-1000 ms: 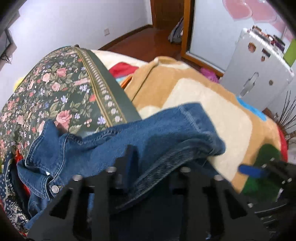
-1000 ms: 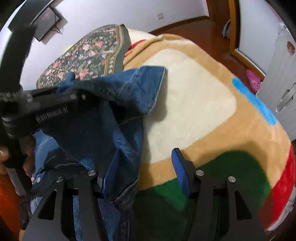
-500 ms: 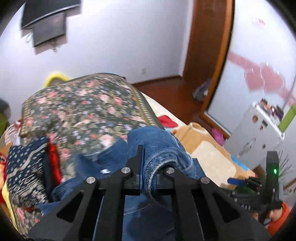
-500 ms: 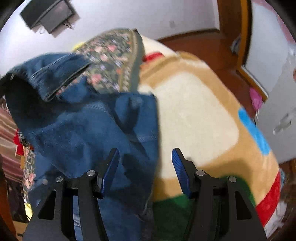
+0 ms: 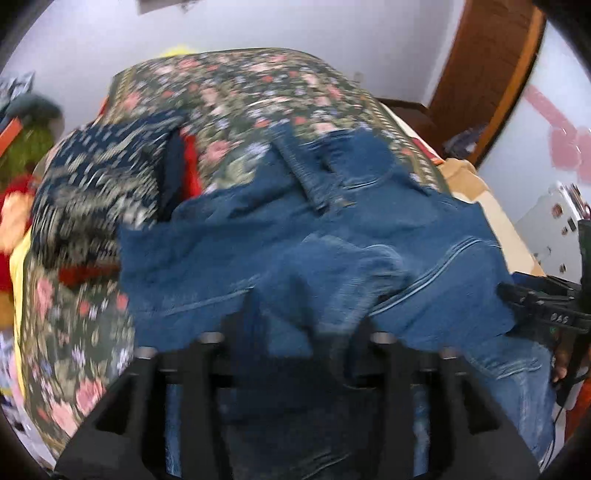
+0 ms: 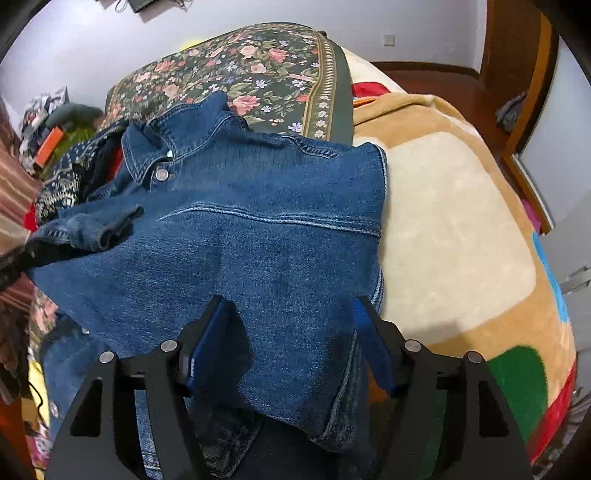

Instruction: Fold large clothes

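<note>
The sleeve cuff [image 6: 86, 229] is being let go at the left as the left gripper [image 5: 303, 325] has just been opening, nothing pinched. The denim jacket [image 6: 258, 236] is being spread on the bed's blanket [image 6: 454, 206] and floral cover [image 6: 258, 66]. The right gripper [image 6: 291, 325], just widened, is being held released over its hem. The loose cuff is probably risking sliding off, undoing 1 fold.

Bed [image 6: 461, 206] filled most of view, covered by tan blanket [image 6: 443, 122] and floral bedspread [image 6: 258, 62]. White wall [image 6: 332, 18] stood behind bed. Wooden floor [image 6: 436, 79] and wooden door frame [image 6: 517, 66] lay right of bed.
</note>
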Action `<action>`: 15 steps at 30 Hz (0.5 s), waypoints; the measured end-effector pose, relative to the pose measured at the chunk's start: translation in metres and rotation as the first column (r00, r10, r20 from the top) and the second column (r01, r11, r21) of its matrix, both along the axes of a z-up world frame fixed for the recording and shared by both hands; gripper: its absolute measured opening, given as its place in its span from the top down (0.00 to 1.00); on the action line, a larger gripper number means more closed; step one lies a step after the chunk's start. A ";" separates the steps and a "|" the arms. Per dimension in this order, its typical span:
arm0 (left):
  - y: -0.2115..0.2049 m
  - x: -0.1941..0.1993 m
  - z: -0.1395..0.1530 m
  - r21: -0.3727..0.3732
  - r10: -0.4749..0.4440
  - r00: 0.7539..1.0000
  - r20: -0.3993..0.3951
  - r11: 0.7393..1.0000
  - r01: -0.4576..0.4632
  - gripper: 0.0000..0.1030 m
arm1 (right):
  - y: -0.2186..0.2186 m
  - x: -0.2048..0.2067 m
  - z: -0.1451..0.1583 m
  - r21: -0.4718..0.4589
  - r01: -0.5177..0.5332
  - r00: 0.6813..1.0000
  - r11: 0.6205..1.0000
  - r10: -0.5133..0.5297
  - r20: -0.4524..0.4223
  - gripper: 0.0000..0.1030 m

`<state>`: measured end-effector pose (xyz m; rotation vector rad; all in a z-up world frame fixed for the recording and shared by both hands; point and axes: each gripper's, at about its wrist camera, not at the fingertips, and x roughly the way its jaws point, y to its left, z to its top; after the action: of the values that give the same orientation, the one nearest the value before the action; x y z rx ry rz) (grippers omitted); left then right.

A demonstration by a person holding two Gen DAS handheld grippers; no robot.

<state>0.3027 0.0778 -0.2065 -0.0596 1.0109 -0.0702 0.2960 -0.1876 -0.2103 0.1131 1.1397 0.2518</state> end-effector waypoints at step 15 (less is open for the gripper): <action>0.075 -0.054 -0.028 -0.276 0.205 0.979 -0.013 0.940 -0.200 0.37 | 0.003 0.002 -0.003 -0.024 -0.001 1.000 1.000 0.001 0.000 0.34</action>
<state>0.2490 0.1532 -0.2348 -0.4180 0.9684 -0.0228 0.2980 -0.1849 -0.2130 0.0913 1.1425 0.2390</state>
